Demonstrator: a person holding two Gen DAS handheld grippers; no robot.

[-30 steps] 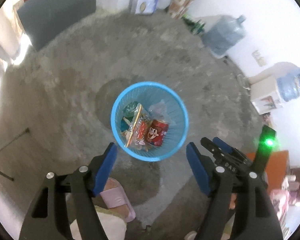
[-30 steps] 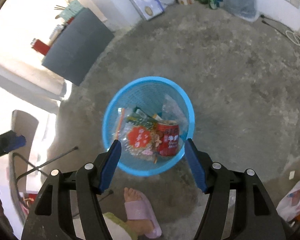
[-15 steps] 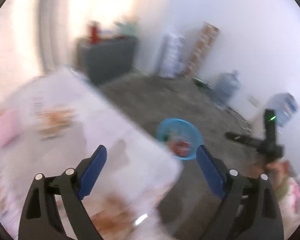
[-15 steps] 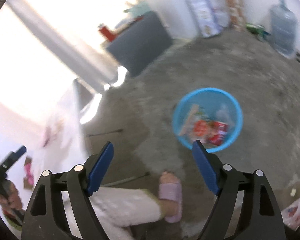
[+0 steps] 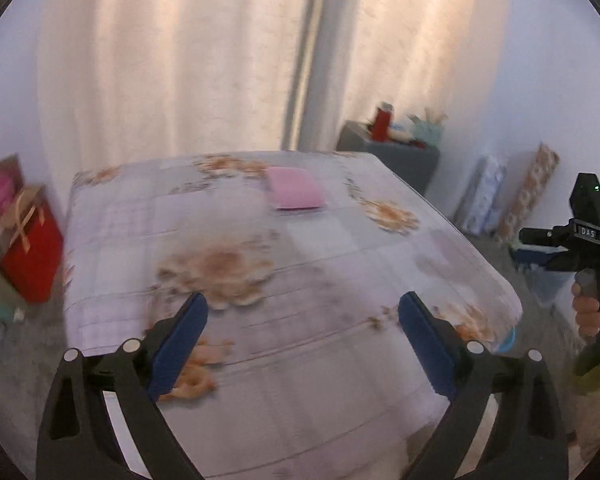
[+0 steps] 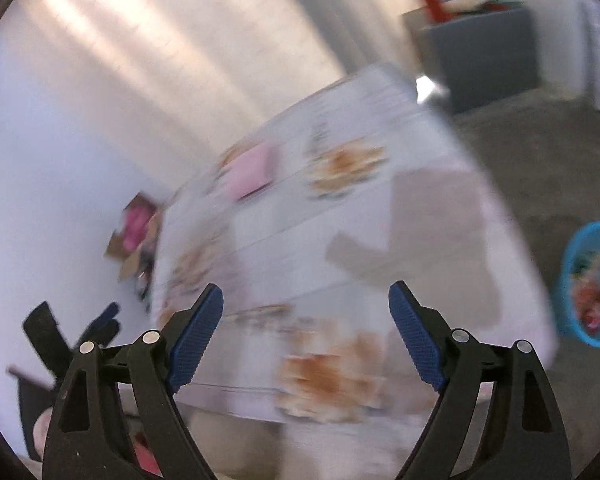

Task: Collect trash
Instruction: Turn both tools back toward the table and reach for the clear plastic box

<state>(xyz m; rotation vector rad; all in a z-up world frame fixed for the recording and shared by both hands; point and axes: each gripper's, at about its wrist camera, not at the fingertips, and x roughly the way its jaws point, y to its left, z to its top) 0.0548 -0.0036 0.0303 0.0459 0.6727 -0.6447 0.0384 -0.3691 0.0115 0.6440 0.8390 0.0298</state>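
A pink flat packet (image 5: 295, 193) lies at the far side of a table with a flowered cloth (image 5: 320, 264); the right wrist view shows the packet (image 6: 249, 173) blurred. My left gripper (image 5: 302, 334) hangs over the table's near part, its jaws opening with nothing between them. My right gripper (image 6: 305, 334) is also over the table, its jaws opening and empty. The blue trash basket (image 6: 592, 284), with a red can and wrappers inside, stands on the floor right of the table. In the left wrist view the right gripper's body (image 5: 580, 236) shows at the right edge, held by a hand (image 5: 590, 312).
A light curtain (image 5: 188, 60) hangs behind the table. A grey cabinet (image 5: 392, 156) with a red bottle stands at the back right. Red gift bags (image 5: 24, 248) sit on the floor at the left. Patterned boxes (image 5: 528, 192) lean on the right wall.
Both grippers swung up and away from the blue basket on the floor toward the table. Both pairs of jaws opened wider. The basket moved from the centre to the right edge.
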